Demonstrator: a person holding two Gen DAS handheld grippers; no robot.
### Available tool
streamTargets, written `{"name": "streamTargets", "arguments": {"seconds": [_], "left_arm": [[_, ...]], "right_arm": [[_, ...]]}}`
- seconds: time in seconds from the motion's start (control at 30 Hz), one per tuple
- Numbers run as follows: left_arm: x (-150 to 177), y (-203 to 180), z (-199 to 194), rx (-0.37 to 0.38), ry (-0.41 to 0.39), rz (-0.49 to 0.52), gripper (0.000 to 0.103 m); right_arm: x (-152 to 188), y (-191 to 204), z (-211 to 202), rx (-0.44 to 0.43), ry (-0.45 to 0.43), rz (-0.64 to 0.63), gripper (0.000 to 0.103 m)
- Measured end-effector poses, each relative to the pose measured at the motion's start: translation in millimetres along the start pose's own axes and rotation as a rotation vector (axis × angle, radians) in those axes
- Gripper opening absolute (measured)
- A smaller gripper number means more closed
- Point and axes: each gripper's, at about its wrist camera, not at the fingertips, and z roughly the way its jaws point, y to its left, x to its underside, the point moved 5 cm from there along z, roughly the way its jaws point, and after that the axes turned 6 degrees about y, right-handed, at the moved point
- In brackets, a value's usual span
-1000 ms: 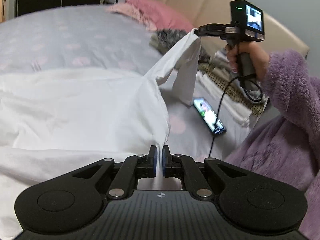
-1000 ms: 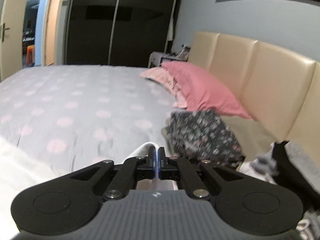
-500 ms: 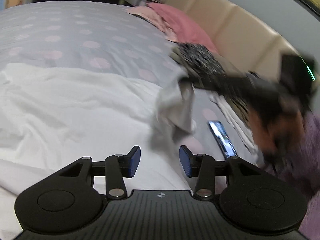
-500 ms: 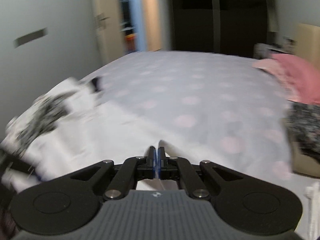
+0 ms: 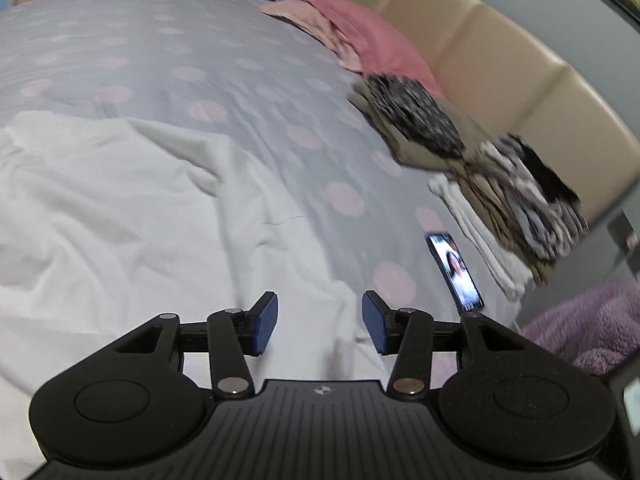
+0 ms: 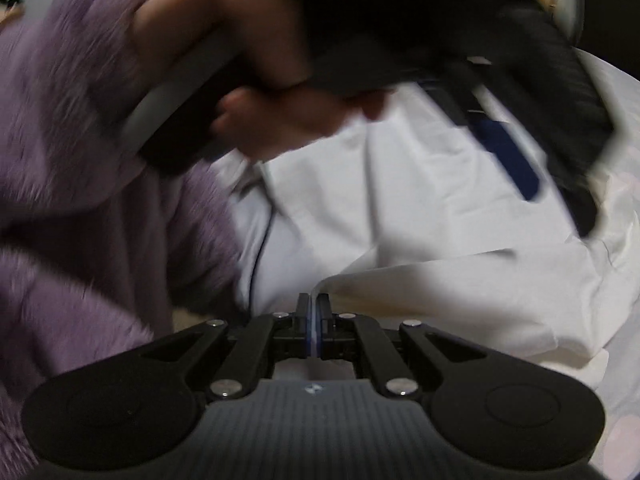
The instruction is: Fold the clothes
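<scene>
On the bed (image 5: 168,52), the white garment (image 5: 120,216) lies spread and rumpled across the near side of the dotted cover, with one fold running under my left gripper (image 5: 319,322). Left gripper is released, blue pads wide apart, nothing between them, hovering just above the cloth. Right gripper (image 6: 313,322) is clenched on a thin edge of the same white garment (image 6: 440,280); a sliver of fabric shows between the pads.

Handling, my judgement: thin, light cloth, very soft, drapes and creases easily, won't hold shape, not fragile. It will sag between two grips, so take hems or corners, pinch well in, keep it taut. Best free hold for the left looks like the ridge just ahead of its pads.

Hard to see: right wrist view is badly blurred; left hand (image 6: 280,92) and purple sleeve (image 6: 80,160) block most of it. Garment type, collar and sleeves can't be made out. Near edge hidden under the gripper body. Stack of folded clothes (image 5: 500,200) and phone (image 5: 456,276) sit to the right, smeared.
</scene>
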Motion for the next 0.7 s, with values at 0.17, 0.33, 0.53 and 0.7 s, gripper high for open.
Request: {"name": "streamTargets", "arguments": {"seconds": [0.17, 0.33, 0.53, 0.7], "left_arm": [[5, -9, 14, -0.013, 0.035, 0.042, 0.046], [3, -15, 14, -0.045, 0.015, 0.079, 0.046], [-7, -23, 22, -0.083, 0.029, 0.093, 0.046], [-19, -38, 46, -0.097, 0.048, 0.11, 0.046]], "right_arm": [[0, -8, -2, 0.037, -0.002, -0.021, 0.008], [2, -4, -12, 0.072, -0.004, -0.057, 0.03], [8, -34, -29, 0.203, 0.056, -0.053, 0.041], [23, -69, -33, 0.348, 0.138, -0.004, 0.041]]}}
